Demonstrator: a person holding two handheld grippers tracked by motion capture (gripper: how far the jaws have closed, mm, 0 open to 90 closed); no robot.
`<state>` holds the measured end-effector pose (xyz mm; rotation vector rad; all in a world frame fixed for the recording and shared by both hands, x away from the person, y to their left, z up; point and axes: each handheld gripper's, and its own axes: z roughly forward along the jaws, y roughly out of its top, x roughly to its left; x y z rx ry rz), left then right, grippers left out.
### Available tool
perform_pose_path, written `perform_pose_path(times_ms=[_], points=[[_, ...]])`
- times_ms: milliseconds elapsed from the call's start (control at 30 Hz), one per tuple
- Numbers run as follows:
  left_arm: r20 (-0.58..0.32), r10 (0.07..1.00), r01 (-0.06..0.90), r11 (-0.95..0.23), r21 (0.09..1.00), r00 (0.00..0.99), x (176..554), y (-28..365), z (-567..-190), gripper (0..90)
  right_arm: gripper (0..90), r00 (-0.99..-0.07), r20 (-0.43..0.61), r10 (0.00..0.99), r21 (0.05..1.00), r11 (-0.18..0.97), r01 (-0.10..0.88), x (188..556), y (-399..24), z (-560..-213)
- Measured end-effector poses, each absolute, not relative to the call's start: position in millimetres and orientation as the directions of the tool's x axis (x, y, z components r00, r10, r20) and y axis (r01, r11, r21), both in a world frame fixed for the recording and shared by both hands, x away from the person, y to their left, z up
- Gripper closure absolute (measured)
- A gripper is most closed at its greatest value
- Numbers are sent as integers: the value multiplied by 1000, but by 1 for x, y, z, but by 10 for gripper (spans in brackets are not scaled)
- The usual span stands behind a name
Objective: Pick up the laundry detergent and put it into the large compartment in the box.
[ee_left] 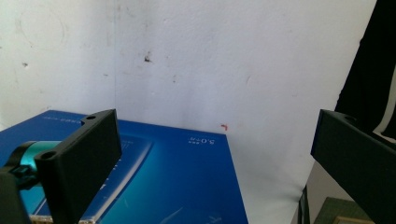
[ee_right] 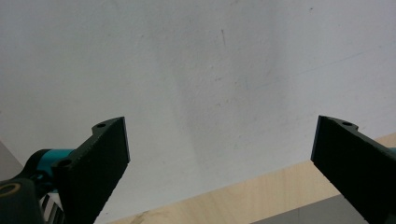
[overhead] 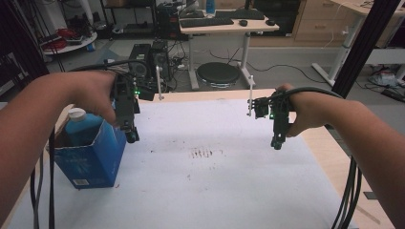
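Observation:
A blue cardboard box [overhead: 90, 160] stands open at the table's left side with a blue bottle [overhead: 82, 128] and its white cap [overhead: 76, 114] inside. My left gripper [overhead: 131, 133] hangs just above the box's right edge, pointing down. In the left gripper view its jaws stand wide apart and open [ee_left: 215, 154] over the box's blue side [ee_left: 177, 177], with nothing between them. My right gripper [overhead: 278, 142] hovers over the white sheet [overhead: 215, 171] at the right. In the right gripper view it is open [ee_right: 219, 154] and holds nothing.
The white sheet covers most of the wooden table [overhead: 329, 143] and has dark smudges [overhead: 205, 152] near its middle. Two thin white posts [overhead: 158, 82] [overhead: 250, 94] stand at the far edge. Beyond are a desk, a stool and computer cases. Cables [overhead: 351, 191] trail from both grippers.

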<state>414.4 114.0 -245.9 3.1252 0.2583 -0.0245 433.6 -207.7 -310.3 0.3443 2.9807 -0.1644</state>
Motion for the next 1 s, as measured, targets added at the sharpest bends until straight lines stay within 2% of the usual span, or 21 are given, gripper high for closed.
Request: perform_pose_path(times_ms=[1000], points=[[-24, 152, 152, -988, -7, 988, 416, 102, -250, 17, 34, -966, -155, 206, -90, 971, 222, 433, -209, -305]])
